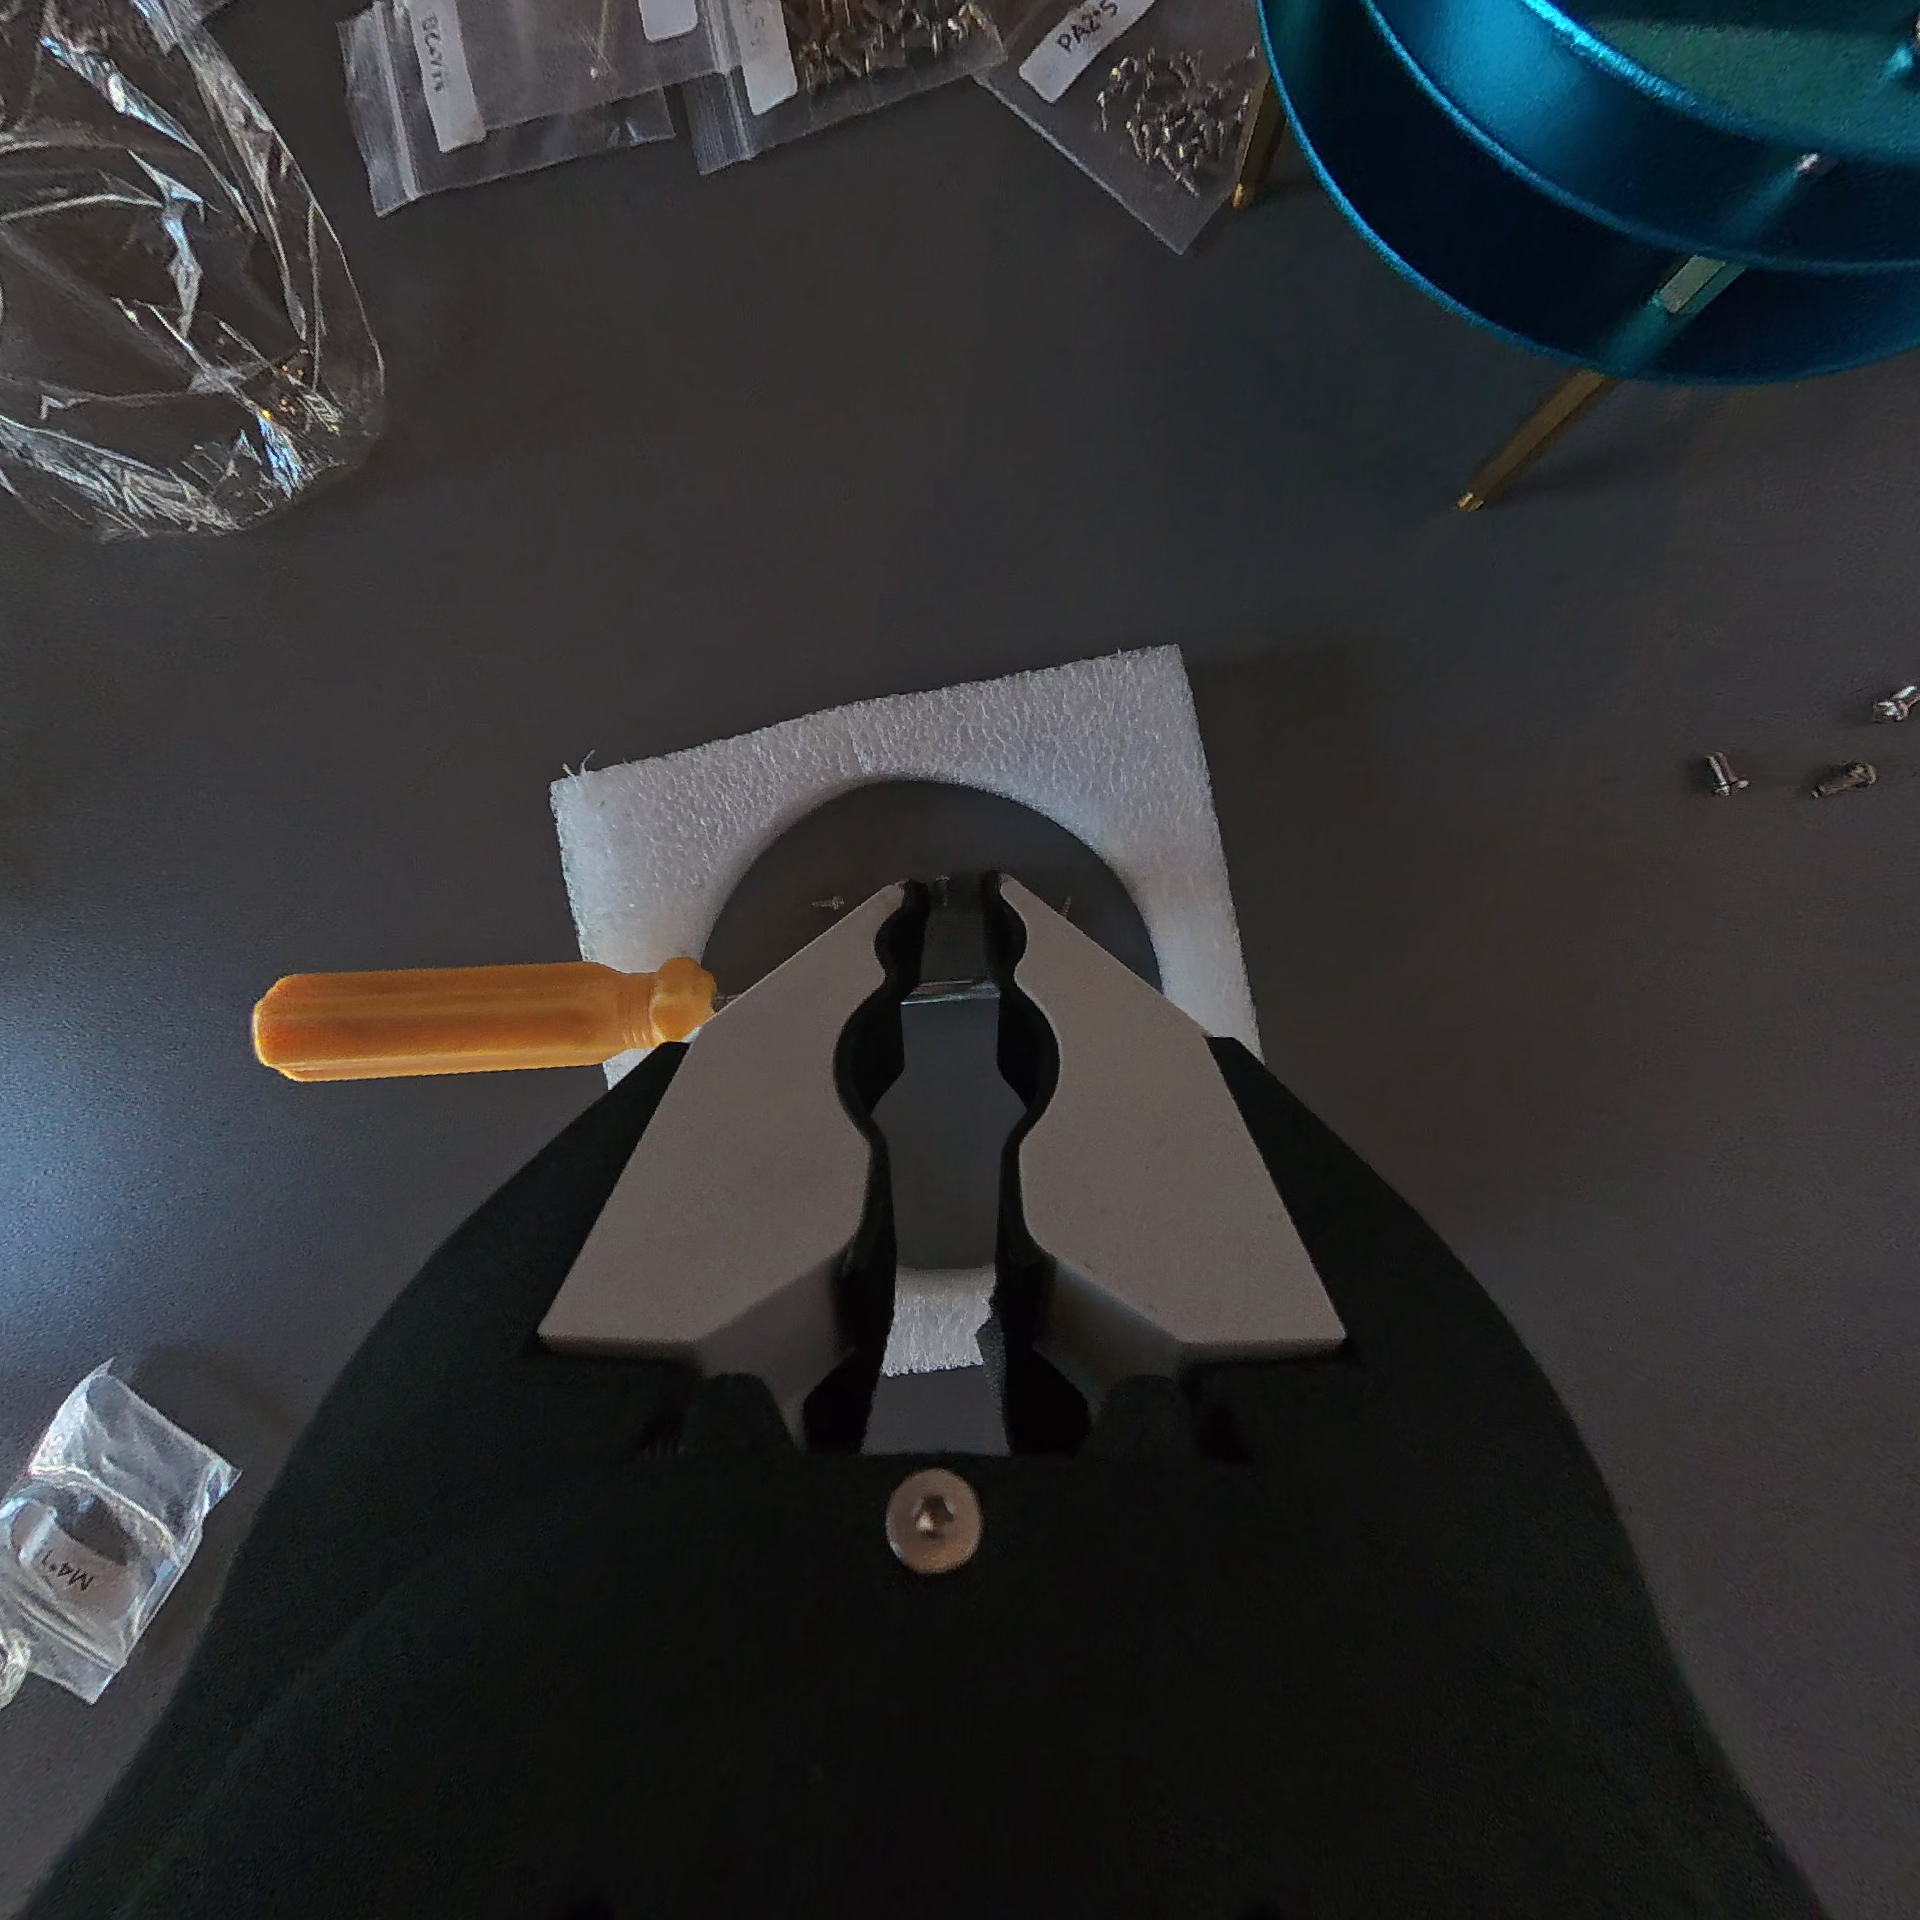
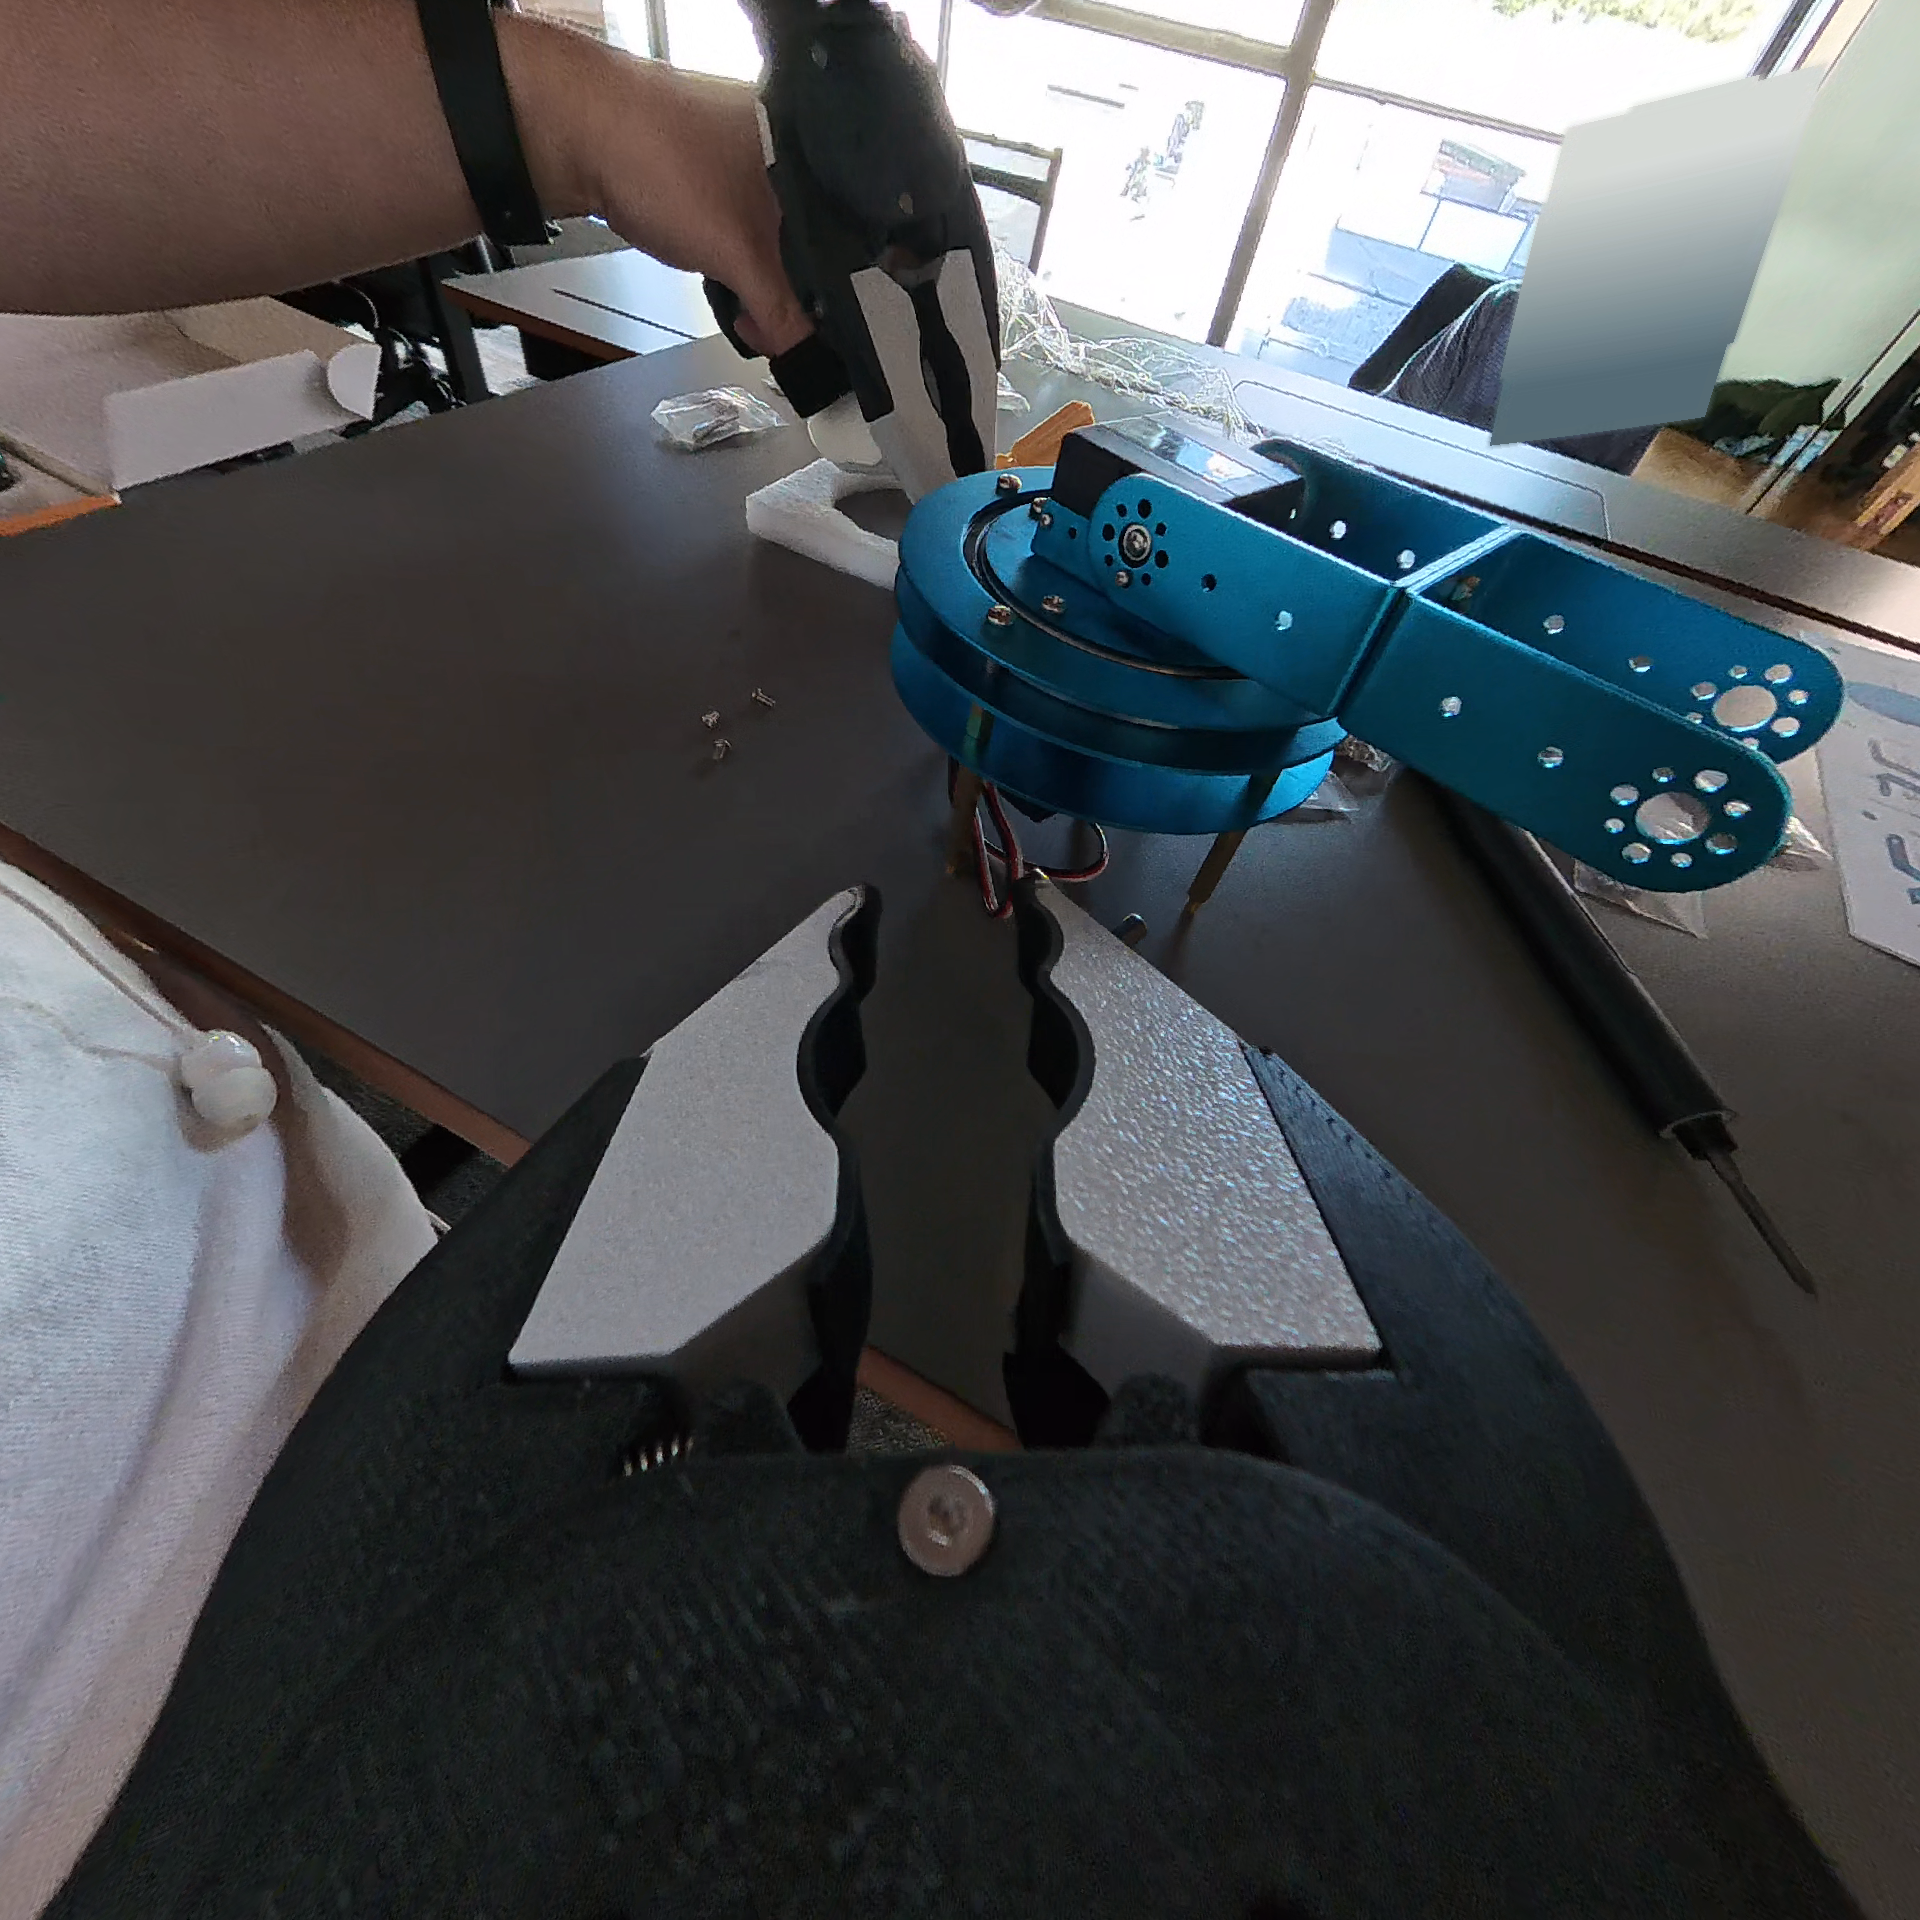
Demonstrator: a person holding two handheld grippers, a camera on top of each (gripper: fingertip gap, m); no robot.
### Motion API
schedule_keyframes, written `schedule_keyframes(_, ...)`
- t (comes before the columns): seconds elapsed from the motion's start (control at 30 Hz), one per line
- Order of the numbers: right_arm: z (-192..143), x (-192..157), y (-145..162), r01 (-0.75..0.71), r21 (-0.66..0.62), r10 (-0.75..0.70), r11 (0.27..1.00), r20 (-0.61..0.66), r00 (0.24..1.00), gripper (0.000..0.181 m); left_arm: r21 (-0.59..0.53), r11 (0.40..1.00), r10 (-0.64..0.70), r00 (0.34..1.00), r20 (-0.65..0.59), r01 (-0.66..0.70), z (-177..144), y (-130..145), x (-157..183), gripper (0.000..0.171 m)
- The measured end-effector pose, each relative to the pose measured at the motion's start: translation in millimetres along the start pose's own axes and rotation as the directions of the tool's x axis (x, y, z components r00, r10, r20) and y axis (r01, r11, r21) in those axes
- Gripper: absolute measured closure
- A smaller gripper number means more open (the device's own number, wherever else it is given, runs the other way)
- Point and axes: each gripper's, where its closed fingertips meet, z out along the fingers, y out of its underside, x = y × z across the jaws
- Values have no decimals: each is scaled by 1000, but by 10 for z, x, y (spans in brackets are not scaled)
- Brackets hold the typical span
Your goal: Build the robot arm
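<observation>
My left gripper (image 1: 956,894) points down into the round cutout of a white foam pad (image 1: 1039,727). Its jaws are narrowed onto a small dark part with a shiny edge (image 1: 954,951). Tiny screws (image 1: 829,902) lie in the cutout. An orange-handled screwdriver (image 1: 468,1020) lies just left of the fingers, its shaft hidden under them. My right gripper (image 2: 945,904) is open and empty, low over the table's near edge. Its tips are close to the red, black and white wires (image 2: 997,842) under a blue metal robot arm on a round base (image 2: 1101,665). The left gripper (image 2: 925,447) also shows there, over the foam (image 2: 810,514).
Three loose screws (image 2: 732,720) lie left of the blue base, which also shows in the left wrist view (image 1: 1610,208). Bags of screws (image 1: 831,73), crumpled clear plastic (image 1: 156,291) and a small bag (image 1: 94,1538) lie around. A long black tool (image 2: 1610,1029) lies on the right. About 25 cm separates my left fingertips from my right. The foam (image 2: 810,514) lies around 6 cm away from my left fingertips.
</observation>
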Motion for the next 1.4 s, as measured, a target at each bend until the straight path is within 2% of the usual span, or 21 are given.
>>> schedule_keyframes(0.17,2,26,15,-7,1,7,1000,3,1000,155,21,999,-30,999,-13,30,5,-8,-1,160)
schedule_keyframes(0.23,1,36,9,-4,3,4,1000,3,1000,156,47,998,-51,999,-1,51,-15,-29,-21,150)
schedule_keyframes(0.4,-16,68,-16,-13,21,13,1000,-5,1000,156,245,955,-178,984,14,169,-309,-242,-59,135)
schedule_keyframes(0.47,-26,115,-32,-12,23,13,1000,-24,1000,156,344,918,-224,974,38,198,-497,-392,-35,127)
schedule_keyframes(0.57,-51,246,-77,4,31,-2,1000,-68,998,156,492,840,-256,967,-13,229,-702,-765,220,111)
schedule_keyframes(0.7,-129,580,-213,61,47,-52,997,-166,985,156,589,782,-183,979,-92,202,-682,-1249,701,102)
schedule_keyframes(0.87,-285,1052,-383,93,94,-63,991,-277,959,148,547,833,-89,996,-18,84,-403,-1465,920,98)
schedule_keyframes(0.97,-279,1199,-358,49,112,-20,993,-249,968,137,524,849,-78,997,-2,68,-267,-1491,940,99)
schedule_keyframes(1.03,-236,1194,-307,17,106,3,994,-187,982,136,528,846,-82,997,-7,73,-224,-1503,955,104)
schedule_keyframes(1.1,-194,1149,-266,-8,98,20,995,-123,992,143,522,851,-70,997,13,53,-195,-1483,954,116)
schedule_keyframes(1.17,-165,1139,-238,-22,92,32,996,-100,994,148,538,842,-68,998,14,49,-200,-1490,966,121)
schedule_keyframes(1.23,-151,1081,-244,-22,95,27,995,-60,998,157,547,835,-76,997,8,59,-201,-1491,965,121)
schedule_keyframes(1.4,-156,1096,-238,5,84,2,996,-81,997,162,567,820,-86,996,-5,74,-200,-1495,965,121)
